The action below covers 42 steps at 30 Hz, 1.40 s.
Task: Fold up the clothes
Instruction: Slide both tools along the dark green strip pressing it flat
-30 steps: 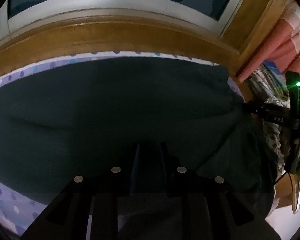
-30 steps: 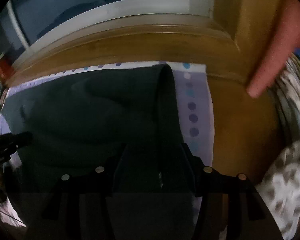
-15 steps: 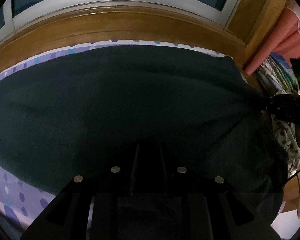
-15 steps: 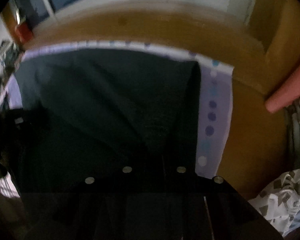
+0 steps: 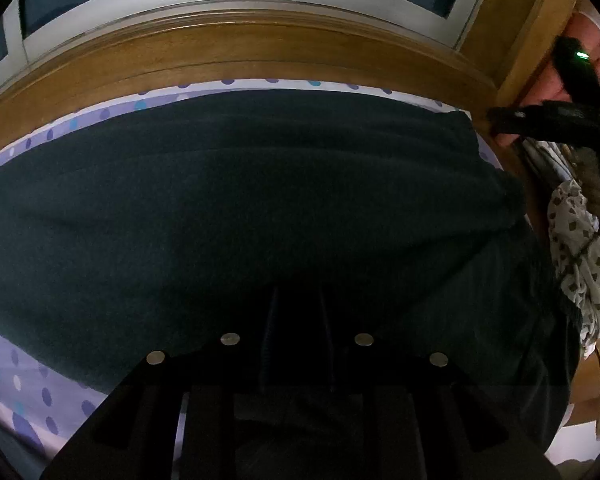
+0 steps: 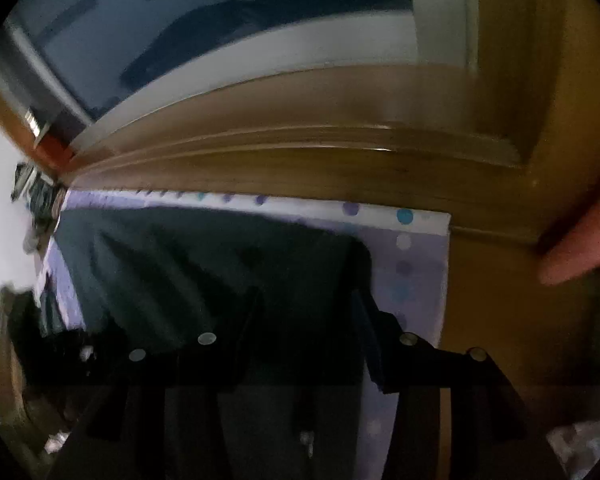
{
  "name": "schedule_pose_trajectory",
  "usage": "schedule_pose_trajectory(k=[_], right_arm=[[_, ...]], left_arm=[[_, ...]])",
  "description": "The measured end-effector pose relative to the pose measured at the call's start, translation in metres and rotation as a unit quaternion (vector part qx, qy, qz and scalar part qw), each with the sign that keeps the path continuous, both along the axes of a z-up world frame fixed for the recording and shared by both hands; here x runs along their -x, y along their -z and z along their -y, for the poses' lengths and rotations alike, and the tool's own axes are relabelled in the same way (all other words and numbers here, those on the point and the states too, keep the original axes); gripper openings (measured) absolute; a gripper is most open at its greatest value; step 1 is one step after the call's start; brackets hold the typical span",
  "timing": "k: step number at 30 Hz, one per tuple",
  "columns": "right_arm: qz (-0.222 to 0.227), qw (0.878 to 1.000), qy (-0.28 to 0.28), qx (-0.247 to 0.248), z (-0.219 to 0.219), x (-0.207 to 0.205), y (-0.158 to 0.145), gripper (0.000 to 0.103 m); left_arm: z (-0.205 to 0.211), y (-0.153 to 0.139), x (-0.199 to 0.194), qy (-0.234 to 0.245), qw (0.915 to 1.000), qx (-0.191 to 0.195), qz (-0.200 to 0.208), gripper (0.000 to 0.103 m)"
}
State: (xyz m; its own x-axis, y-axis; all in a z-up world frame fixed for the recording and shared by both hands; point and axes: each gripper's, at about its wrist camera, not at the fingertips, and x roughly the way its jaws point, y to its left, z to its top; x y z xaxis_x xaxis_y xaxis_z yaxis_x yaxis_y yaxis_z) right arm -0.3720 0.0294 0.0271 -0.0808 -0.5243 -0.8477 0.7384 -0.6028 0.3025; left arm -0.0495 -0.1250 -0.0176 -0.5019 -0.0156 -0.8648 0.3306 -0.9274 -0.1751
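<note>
My left gripper [image 5: 298, 312] pinches the dark garment's [image 5: 240, 208] near edge; my right gripper [image 6: 308, 308] is opening over its right edge. It's spread across the dotted sheet [image 5: 28, 392], bare purple border round it, wooden ledge [image 5: 220, 56] beyond.

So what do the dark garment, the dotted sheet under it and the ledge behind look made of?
Dark garment: soft matte knit or fleece, judging by its fuzzy, light-absorbing surface.
Dotted sheet: thin printed woven fabric, probably cotton.
Ledge: varnished wood, with visible grain and sheen.

A polka-dot sheet [image 5: 28, 396] lies below a wooden sill [image 5: 228, 60], a pink curtain [image 6: 580, 252] alongside.
</note>
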Motion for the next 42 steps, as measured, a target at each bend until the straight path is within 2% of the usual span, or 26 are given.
schedule_pose_trajectory(k=[6,7,8,9,10,12,14,19,20,23,25,27,28,29,30,31,33,36,39,42], right_arm=[[0.021,0.999,-0.007,-0.023,0.025,0.013,0.034,0.045],[0.017,1.000,0.000,-0.017,0.026,0.013,0.035,0.033],[0.002,1.000,0.007,-0.009,0.025,0.012,0.033,0.005],[-0.021,1.000,0.017,0.000,0.024,0.011,0.029,0.003],[-0.067,0.997,0.037,0.011,0.022,0.007,0.018,0.003],[-0.118,0.991,0.063,0.024,0.018,0.006,0.004,0.002],[-0.145,0.986,0.076,0.017,0.021,0.009,0.006,0.002],[-0.186,0.980,0.056,-0.031,0.036,0.003,0.040,0.003],[-0.178,0.982,0.057,-0.027,0.034,0.005,0.039,0.003],[-0.151,0.987,0.062,-0.016,0.028,0.012,0.037,0.004],[-0.125,0.990,0.061,-0.006,0.020,0.015,0.023,0.007],[-0.117,0.992,0.052,0.006,0.011,0.009,0.004,0.014],[-0.118,0.992,0.048,0.010,0.006,0.005,-0.005,0.024],[-0.135,0.990,0.047,0.003,0.000,-0.001,-0.014,0.043],[-0.160,0.986,0.049,-0.003,-0.006,-0.009,-0.022,0.055],[-0.188,0.981,0.049,-0.003,-0.014,-0.020,-0.031,0.056],[-0.198,0.979,0.040,-0.004,-0.024,-0.034,-0.040,0.056],[-0.143,0.989,-0.008,0.029,-0.030,-0.064,-0.034,0.056],[-0.104,0.993,-0.050,0.015,-0.023,-0.086,-0.008,0.054],[-0.087,0.995,-0.054,-0.019,-0.025,-0.092,0.023,0.049]], left_arm=[[-0.004,0.000,0.001,-0.002,0.9999,0.012,0.003,0.020],[-0.005,0.000,0.001,-0.001,0.9999,0.014,0.004,0.020],[-0.006,0.000,0.001,-0.002,0.9998,0.017,0.006,0.020],[-0.006,0.000,0.002,-0.002,0.9998,0.017,0.006,0.020],[-0.007,0.000,0.002,-0.003,0.9998,0.018,0.007,0.020],[-0.007,0.000,0.002,-0.006,0.9998,0.017,0.006,0.020],[-0.008,0.000,0.003,-0.007,0.9998,0.018,0.006,0.020],[-0.011,-0.002,0.006,-0.003,0.9997,0.022,0.012,0.020],[-0.010,-0.004,0.005,-0.002,0.9999,0.011,0.007,0.020],[-0.005,-0.013,0.005,0.000,0.9998,-0.016,-0.011,0.020],[-0.003,-0.020,0.011,0.005,0.9996,-0.011,-0.025,0.020],[-0.003,-0.024,0.021,0.015,0.9994,0.008,-0.030,0.020],[-0.003,-0.023,0.026,0.021,0.9993,0.012,-0.030,0.020],[-0.002,-0.018,0.033,0.027,0.9992,0.015,-0.025,0.020],[-0.001,-0.014,0.040,0.032,0.9991,0.018,-0.021,0.020],[0.001,-0.009,0.043,0.033,0.9992,0.019,-0.015,0.020],[0.002,-0.001,0.051,0.030,0.9992,0.024,-0.009,0.020],[-0.002,-0.002,0.053,0.035,0.9986,0.036,-0.017,0.028],[-0.005,-0.001,0.053,0.042,0.9975,0.052,-0.020,0.031],[-0.008,0.000,0.048,0.051,0.9961,0.069,-0.020,0.032]])
